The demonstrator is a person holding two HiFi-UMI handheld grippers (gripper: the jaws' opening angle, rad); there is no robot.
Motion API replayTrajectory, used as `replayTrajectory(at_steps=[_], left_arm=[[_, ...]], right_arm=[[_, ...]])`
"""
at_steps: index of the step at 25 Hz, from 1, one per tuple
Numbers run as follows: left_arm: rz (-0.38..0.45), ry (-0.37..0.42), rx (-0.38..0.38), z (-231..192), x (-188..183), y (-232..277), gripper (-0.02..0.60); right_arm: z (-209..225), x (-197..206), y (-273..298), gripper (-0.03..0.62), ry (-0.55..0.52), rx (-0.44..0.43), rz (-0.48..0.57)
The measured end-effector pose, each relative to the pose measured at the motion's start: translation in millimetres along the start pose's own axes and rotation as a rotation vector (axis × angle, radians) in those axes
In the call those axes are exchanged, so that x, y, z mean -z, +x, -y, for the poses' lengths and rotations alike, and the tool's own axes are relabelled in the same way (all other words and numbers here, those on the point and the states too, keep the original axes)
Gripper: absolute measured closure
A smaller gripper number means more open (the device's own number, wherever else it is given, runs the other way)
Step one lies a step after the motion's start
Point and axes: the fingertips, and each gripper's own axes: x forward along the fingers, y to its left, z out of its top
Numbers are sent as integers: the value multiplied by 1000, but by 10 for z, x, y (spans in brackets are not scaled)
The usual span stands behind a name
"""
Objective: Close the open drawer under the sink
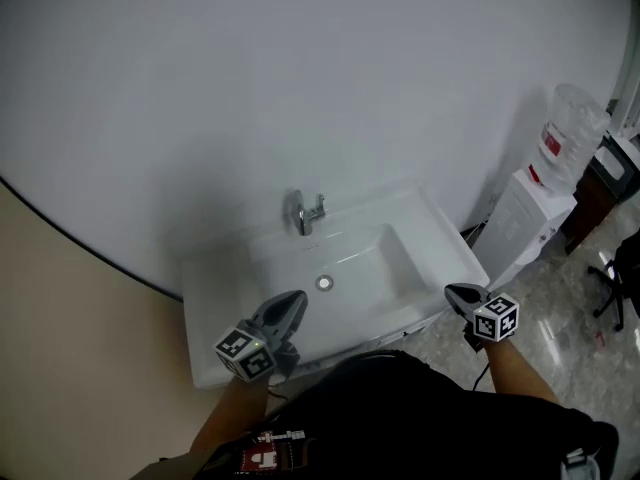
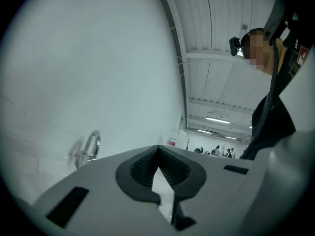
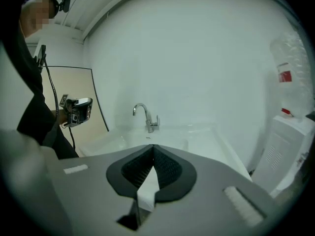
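The white sink (image 1: 215, 268) stands against the white wall, with a chrome faucet (image 1: 308, 211) at its back. The drawer under it shows in no view; the sink top and my dark-clothed body hide that space. My left gripper (image 1: 297, 299) hovers over the sink's front left, its jaws shut on nothing. My right gripper (image 1: 453, 291) hangs off the sink's front right corner, also shut and empty. In the left gripper view the left gripper (image 2: 157, 147) points level past the faucet (image 2: 90, 146). In the right gripper view the right gripper (image 3: 153, 145) faces the basin (image 3: 206, 134) and faucet (image 3: 145, 117).
A white water dispenser (image 1: 528, 218) with a clear bottle (image 1: 572, 128) stands right of the sink. A dark cabinet (image 1: 600, 183) and a black chair (image 1: 622, 273) are at the far right on the glossy floor. A beige panel (image 1: 60, 328) lies left.
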Motion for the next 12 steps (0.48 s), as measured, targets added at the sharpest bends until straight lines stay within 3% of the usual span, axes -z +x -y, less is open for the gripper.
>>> replayTrajectory(at_steps=[6,12], left_arm=[[47,24,-89,-768,-575,-719,584],[69,41,-159,-1337,-881,-1366,584]], right_arm=[[-593,-666,844,592,-47,-61,42],[-1054,-968,1665,592,-50,-128,41]])
